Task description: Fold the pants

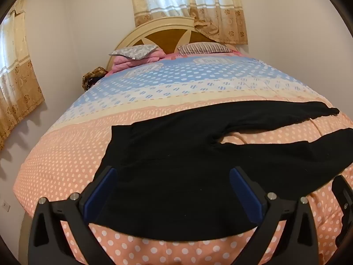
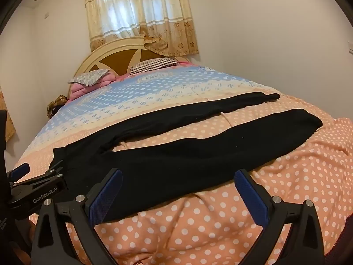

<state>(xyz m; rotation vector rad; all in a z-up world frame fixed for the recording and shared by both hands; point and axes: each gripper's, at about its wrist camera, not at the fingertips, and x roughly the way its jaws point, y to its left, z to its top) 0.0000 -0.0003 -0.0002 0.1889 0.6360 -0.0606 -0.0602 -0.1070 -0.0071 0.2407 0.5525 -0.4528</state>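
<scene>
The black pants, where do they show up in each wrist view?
Left wrist view: black pants fill the lower middle, legs running off right.
Right wrist view: black pants cross the middle, waist at left, legs toward upper right.
Shared landmark: the round headboard.

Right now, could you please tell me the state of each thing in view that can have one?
Pants: unfolded, spread flat on the bed, legs apart.
Left gripper: open, holding nothing.
Right gripper: open, holding nothing.
Window curtains: drawn shut.
Bedspread: spread over the bed, slightly wrinkled.
</scene>
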